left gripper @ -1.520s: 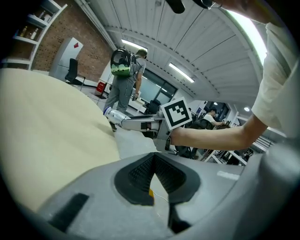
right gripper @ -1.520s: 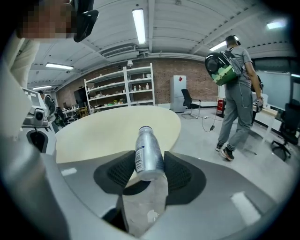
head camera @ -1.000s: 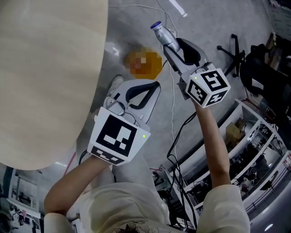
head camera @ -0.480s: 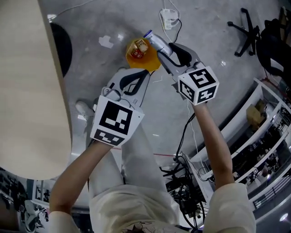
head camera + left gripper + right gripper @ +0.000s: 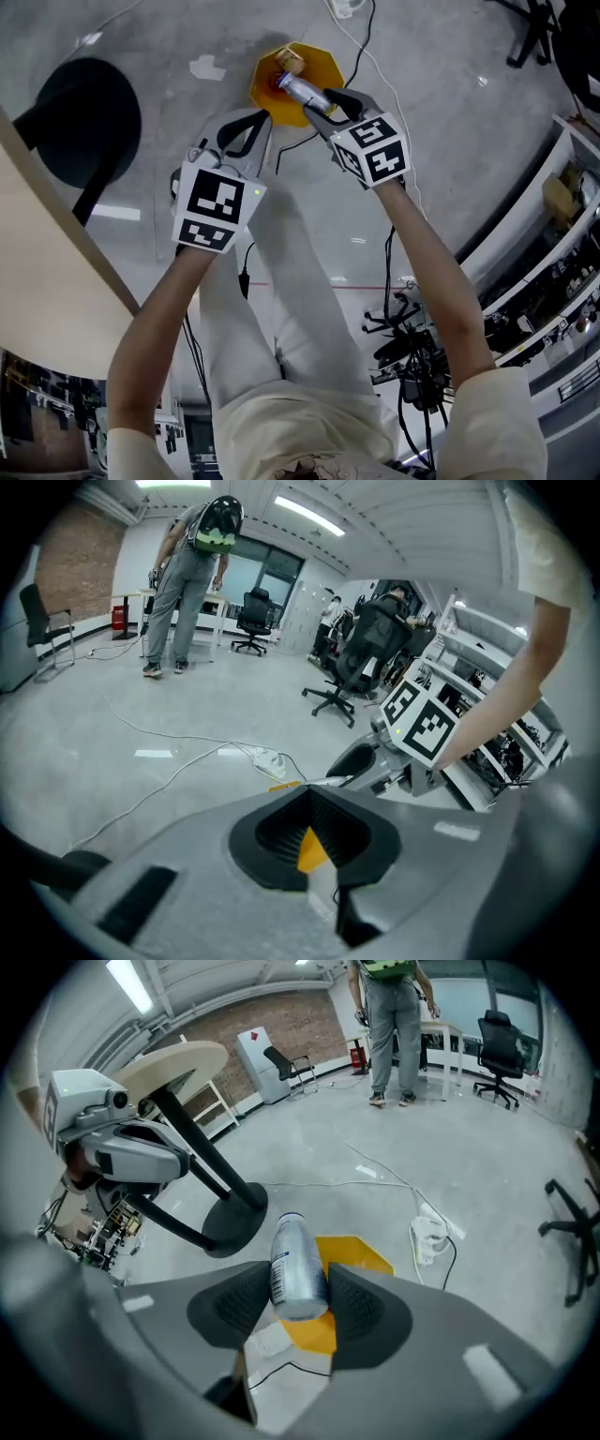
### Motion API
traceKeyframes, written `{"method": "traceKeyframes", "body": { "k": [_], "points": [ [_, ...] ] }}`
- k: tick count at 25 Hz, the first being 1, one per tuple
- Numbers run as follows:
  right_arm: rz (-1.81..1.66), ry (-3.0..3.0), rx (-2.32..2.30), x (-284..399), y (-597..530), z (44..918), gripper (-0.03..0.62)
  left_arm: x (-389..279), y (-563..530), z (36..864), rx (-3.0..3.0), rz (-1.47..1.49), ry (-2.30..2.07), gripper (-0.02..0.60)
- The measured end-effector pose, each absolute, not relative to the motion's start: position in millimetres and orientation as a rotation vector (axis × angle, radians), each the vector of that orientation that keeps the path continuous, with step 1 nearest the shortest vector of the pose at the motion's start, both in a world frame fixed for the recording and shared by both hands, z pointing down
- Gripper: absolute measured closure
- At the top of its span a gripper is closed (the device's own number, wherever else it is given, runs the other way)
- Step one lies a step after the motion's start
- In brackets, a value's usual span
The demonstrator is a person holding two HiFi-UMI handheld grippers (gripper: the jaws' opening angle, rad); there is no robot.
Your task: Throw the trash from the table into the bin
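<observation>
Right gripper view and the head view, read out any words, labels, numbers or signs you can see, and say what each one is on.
bottle: dark print and a barcode-like patch on its label, too small and blurred to read.
left marker cube: black-and-white square pattern only, no words or numbers.
right marker cube: the same kind of pattern, no words or numbers.
Nothing else carries text that can be read.

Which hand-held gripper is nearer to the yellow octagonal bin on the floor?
Right. The right hand-held gripper holds a silver bottle over the yellow octagonal bin; the left hand-held gripper is shut and empty, beside its rim.
</observation>
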State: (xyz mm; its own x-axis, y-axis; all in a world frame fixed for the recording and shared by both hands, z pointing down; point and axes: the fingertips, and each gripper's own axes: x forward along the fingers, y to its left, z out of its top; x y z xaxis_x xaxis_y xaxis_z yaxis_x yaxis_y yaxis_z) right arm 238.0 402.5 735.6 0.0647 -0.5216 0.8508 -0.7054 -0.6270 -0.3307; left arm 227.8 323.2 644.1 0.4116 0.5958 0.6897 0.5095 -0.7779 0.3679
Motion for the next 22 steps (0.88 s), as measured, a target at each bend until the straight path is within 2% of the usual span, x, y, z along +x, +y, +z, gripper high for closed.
{"method": "traceKeyframes", "body": {
  "k": [9,12,14,22],
  "points": [
    [1.747,-1.178,1.971,205,423,814,0.391,216,323,689,2.509,1.407,0.964,0.577],
    [1.779,-1.133,1.958,201,422,834,0.369,215,321,692,2.5,1.417,0.979,0.577],
    [1.805,-1.138,1.967,201,419,836,0.33,216,319,693,2.5,1.422,0.969,0.577],
    [1.784,-1.107,1.997,198,433,813,0.345,217,315,682,2.508,1.398,0.929,0.577]
  ]
}}
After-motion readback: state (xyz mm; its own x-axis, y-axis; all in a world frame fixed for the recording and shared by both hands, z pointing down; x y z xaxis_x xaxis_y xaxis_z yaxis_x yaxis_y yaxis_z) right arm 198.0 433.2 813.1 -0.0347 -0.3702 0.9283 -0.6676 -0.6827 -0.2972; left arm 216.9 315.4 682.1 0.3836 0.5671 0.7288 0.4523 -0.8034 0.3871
